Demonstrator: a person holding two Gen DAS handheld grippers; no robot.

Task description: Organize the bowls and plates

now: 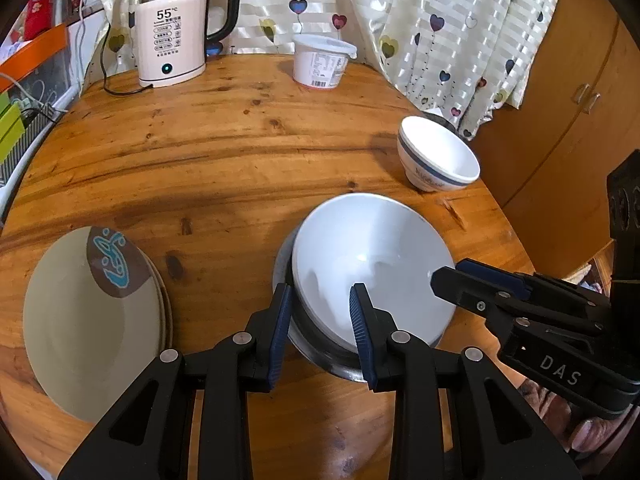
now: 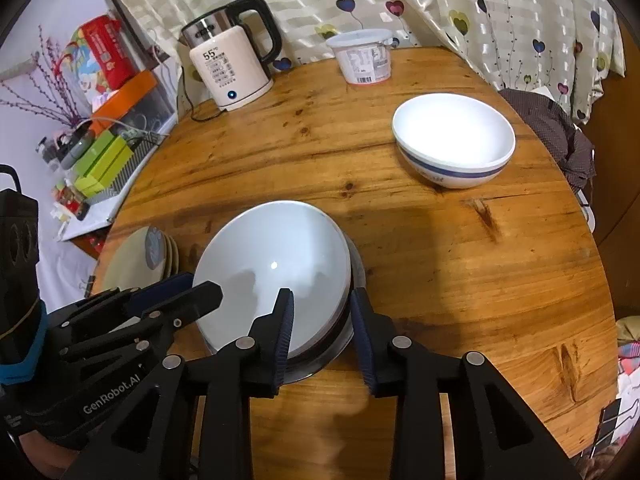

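Observation:
A large white bowl (image 1: 372, 264) sits nested in a metal bowl (image 1: 320, 348) near the table's front; it also shows in the right wrist view (image 2: 276, 272). My left gripper (image 1: 322, 300) is open, its fingers straddling the stack's left rim. My right gripper (image 2: 322, 304) is open, straddling the stack's right rim. A white bowl with a blue band (image 1: 438, 156) (image 2: 454, 144) stands apart at the right. A stack of beige plates (image 1: 92, 320) (image 2: 140, 256) lies at the left.
A cream electric kettle (image 1: 172, 36) (image 2: 228, 68) and a white plastic tub (image 1: 322, 60) (image 2: 364, 56) stand at the back of the round wooden table (image 1: 240, 152). Boxes clutter a shelf on the left (image 2: 104, 156). A wooden cabinet (image 1: 568, 112) stands at the right.

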